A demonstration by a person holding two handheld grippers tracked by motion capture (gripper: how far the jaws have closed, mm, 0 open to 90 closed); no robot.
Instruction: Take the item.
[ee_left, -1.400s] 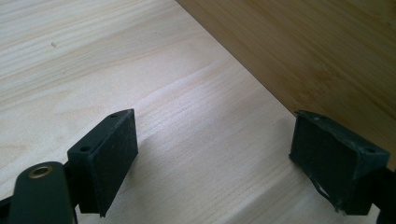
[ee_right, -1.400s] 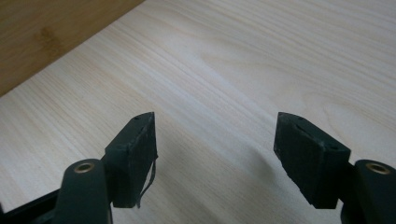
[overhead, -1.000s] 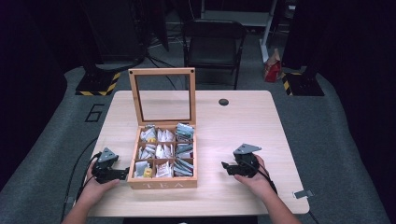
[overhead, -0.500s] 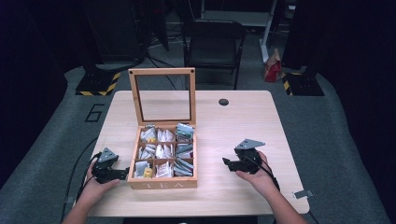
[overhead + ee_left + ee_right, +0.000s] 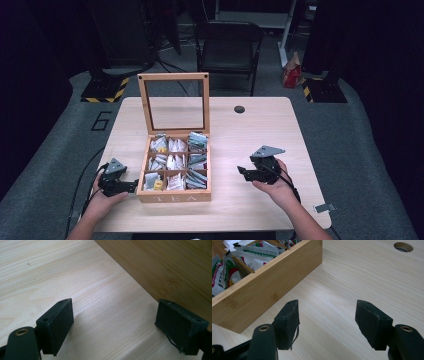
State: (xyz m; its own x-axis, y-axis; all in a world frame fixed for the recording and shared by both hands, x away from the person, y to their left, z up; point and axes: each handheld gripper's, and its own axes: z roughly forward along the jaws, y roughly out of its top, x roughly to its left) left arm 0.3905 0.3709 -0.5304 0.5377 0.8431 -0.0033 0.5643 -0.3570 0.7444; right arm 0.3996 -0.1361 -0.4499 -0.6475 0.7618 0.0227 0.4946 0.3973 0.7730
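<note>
A wooden tea box [image 5: 173, 170] sits open near the front of the table [image 5: 260, 130], lid upright. The left gripper [image 5: 131, 186] rests almost against its left wall, nearer; the right gripper [image 5: 242, 172] hovers well off its right side. Both gape wide, empty.

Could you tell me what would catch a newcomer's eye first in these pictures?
The wooden tea box stands out at the table's near middle, its framed lid upright and its compartments stuffed with tea packets. The left gripper sits right beside its left wall, and the right gripper waits apart, both open and empty.
</note>
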